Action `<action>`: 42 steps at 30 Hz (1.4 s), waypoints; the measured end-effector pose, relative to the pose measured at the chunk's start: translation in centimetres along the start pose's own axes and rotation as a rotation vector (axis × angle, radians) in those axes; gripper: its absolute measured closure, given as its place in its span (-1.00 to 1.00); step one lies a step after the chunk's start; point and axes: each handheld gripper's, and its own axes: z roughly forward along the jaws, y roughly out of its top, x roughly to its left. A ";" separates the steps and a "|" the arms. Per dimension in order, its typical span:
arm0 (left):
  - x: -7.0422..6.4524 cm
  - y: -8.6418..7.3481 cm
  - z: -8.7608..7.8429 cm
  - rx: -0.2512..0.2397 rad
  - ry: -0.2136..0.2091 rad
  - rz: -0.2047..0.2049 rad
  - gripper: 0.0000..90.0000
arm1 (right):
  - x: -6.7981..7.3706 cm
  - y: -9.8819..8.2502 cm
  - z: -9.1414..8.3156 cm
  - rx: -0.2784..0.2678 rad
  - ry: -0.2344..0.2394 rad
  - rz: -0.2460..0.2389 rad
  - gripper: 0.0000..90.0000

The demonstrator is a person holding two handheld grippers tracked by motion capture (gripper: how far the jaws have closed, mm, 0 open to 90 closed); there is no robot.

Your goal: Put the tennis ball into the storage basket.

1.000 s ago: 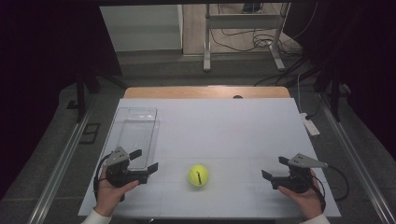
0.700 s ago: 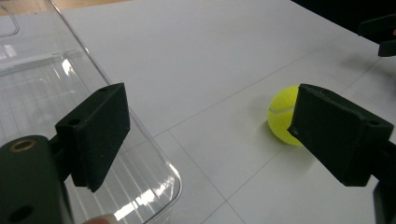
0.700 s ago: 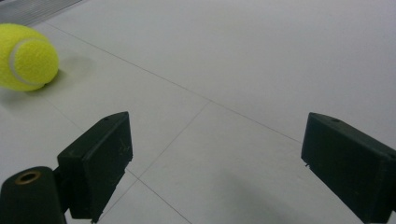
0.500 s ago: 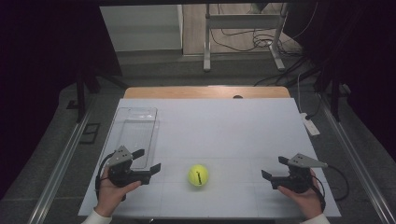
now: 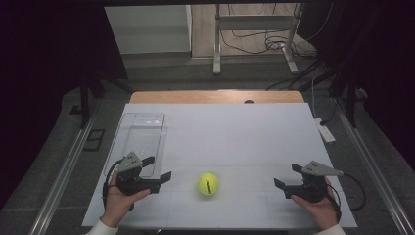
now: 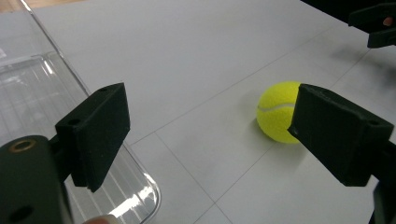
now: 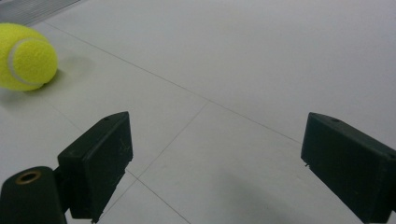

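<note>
Between both grippers, tennis ball (image 5: 207,183) sits round, no long axis; L gripper (image 5: 157,171) & R gripper (image 5: 288,176) jaws released.

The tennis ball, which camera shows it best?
The high view: the whole tennis ball lies unblocked on the white table. In the left gripper view a black jaw hides part of its right side; in the right gripper view it sits cut off at the top-left edge.
</note>
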 end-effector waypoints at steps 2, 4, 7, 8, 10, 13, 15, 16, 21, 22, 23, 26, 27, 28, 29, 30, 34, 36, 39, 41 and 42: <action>-0.1 0.2 0.1 0.002 -0.001 0.002 -0.71 | 0.0 0.0 0.0 0.001 0.000 -0.001 -0.79; -0.1 0.2 0.1 0.002 -0.002 0.003 -0.71 | 0.0 0.0 0.0 0.002 0.000 0.000 -0.79; -0.2 0.7 0.2 0.012 -0.005 0.002 -0.71 | 0.0 0.0 0.0 0.003 -0.001 0.001 -0.79; -0.2 0.8 0.2 0.016 -0.008 0.002 -0.71 | 0.0 0.0 0.0 0.003 -0.002 0.002 -0.79; -0.3 1.0 0.3 0.024 -0.012 0.006 -0.71 | 0.0 0.0 0.0 0.003 -0.003 0.003 -0.79; -0.7 1.4 0.5 0.037 -0.021 0.017 -0.71 | 0.0 0.0 0.0 0.004 -0.006 0.003 -0.79; -0.8 1.5 0.6 0.042 -0.023 0.022 -0.71 | 0.0 0.0 0.0 0.003 -0.003 0.004 -0.79; -0.8 1.6 0.7 0.046 -0.025 0.025 -0.71 | 0.0 0.0 0.0 0.003 -0.003 0.004 -0.79; -1.1 2.1 0.9 0.054 -0.029 0.033 -0.71 | 0.0 -0.1 0.0 0.006 -0.006 0.000 -0.79; -1.1 2.2 0.9 0.053 -0.030 0.034 -0.71 | 0.0 -0.1 0.0 0.006 -0.006 0.000 -0.79; -1.2 2.3 0.9 0.054 -0.032 0.036 -0.71 | 0.0 -0.1 0.0 0.007 -0.007 0.000 -0.79; -1.5 2.6 1.1 0.057 -0.039 0.042 -0.71 | 0.0 -0.1 0.0 0.010 -0.006 -0.001 -0.79; -1.6 2.7 1.3 0.061 -0.044 0.045 -0.71 | 0.0 -0.1 0.1 0.009 -0.003 -0.001 -0.79; -1.6 2.8 1.4 0.064 -0.048 0.046 -0.71 | 0.0 -0.1 0.1 0.010 -0.004 -0.003 -0.79; -1.7 2.8 1.5 0.068 -0.050 0.049 -0.71 | 0.0 -0.1 0.1 0.010 -0.004 -0.003 -0.79; -1.8 2.8 1.6 0.073 -0.052 0.050 -0.71 | 0.0 -0.1 0.1 0.010 -0.004 -0.002 -0.79; -1.9 2.9 1.7 0.076 -0.052 0.052 -0.71 | 0.0 -0.1 0.0 0.010 -0.004 -0.001 -0.79; -2.0 3.0 1.8 0.076 -0.053 0.053 -0.71 | 0.0 -0.1 0.1 0.010 -0.003 -0.001 -0.79; -2.2 3.2 2.0 0.078 -0.058 0.057 -0.71 | 0.0 -0.1 0.1 0.012 -0.002 -0.003 -0.79; -2.4 3.3 2.1 0.082 -0.063 0.061 -0.71 | 0.0 -0.1 0.1 0.011 -0.002 -0.002 -0.79; -2.4 3.3 2.2 0.083 -0.065 0.063 -0.71 | 0.0 -0.1 0.1 0.010 -0.002 -0.002 -0.79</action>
